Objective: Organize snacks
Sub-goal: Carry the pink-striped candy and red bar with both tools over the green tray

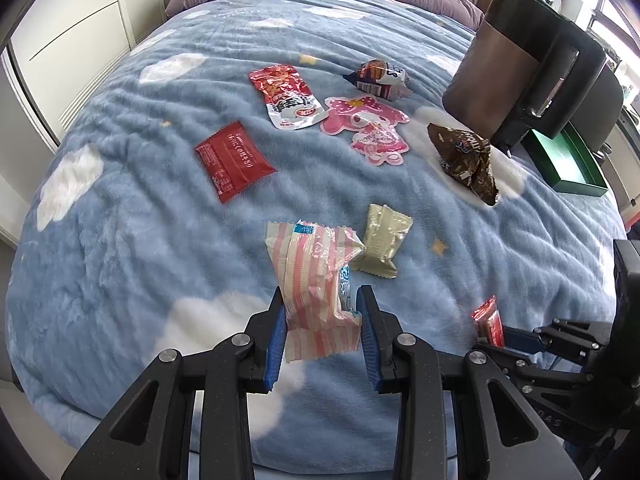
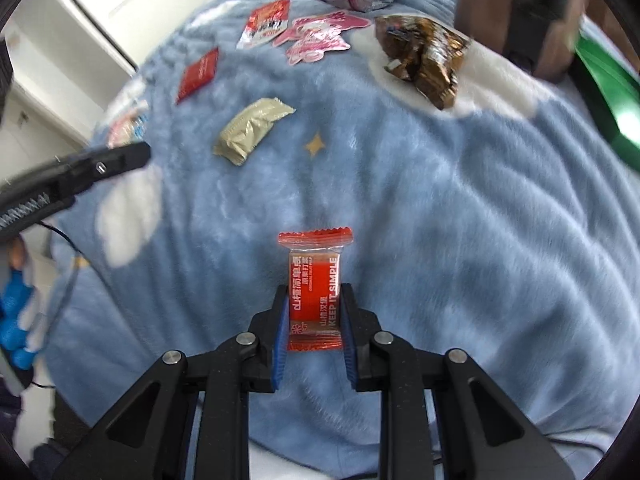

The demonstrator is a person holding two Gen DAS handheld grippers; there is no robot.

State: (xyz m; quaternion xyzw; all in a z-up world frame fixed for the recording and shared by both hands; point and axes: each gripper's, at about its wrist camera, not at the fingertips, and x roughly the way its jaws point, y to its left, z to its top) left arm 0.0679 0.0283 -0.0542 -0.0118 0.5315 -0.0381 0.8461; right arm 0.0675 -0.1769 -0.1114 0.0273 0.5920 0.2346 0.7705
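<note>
In the left wrist view, the left gripper (image 1: 322, 312) is clenched on a pink-and-white striped snack packet (image 1: 316, 280), lifted above the blue cloud-print blanket (image 1: 140, 248). Just beyond it a beige packet (image 1: 382, 240) lies flat on the blanket. Farther off lie a dark red packet (image 1: 234, 160), a red-and-white pouch (image 1: 286, 96), a pink cartoon-shaped pouch (image 1: 368, 128), a crumpled brown wrapper (image 1: 466, 160) and a brown-and-white packet (image 1: 378, 76). At the bed's right edge stand a dark brown appliance (image 1: 516, 68) and, beside it, a green box (image 1: 568, 164). At lower right the right gripper (image 1: 496, 330) shows, holding a small red packet (image 1: 488, 320)

In the right wrist view, the right gripper (image 2: 314, 308) grasps that small red packet (image 2: 316, 292) by its sides, upright above the blanket (image 2: 460, 220). The beige packet (image 2: 250, 130) lies ahead to the left, the dark red packet (image 2: 198, 74) beyond it, and the brown wrapper (image 2: 424, 56) at upper right on a white cloud patch. The pink cartoon-shaped pouch (image 2: 320, 36) and the red-and-white pouch (image 2: 266, 24) lie at the far end. One black finger of the left gripper (image 2: 100, 164) reaches in from the left; its grip is not visible here
</note>
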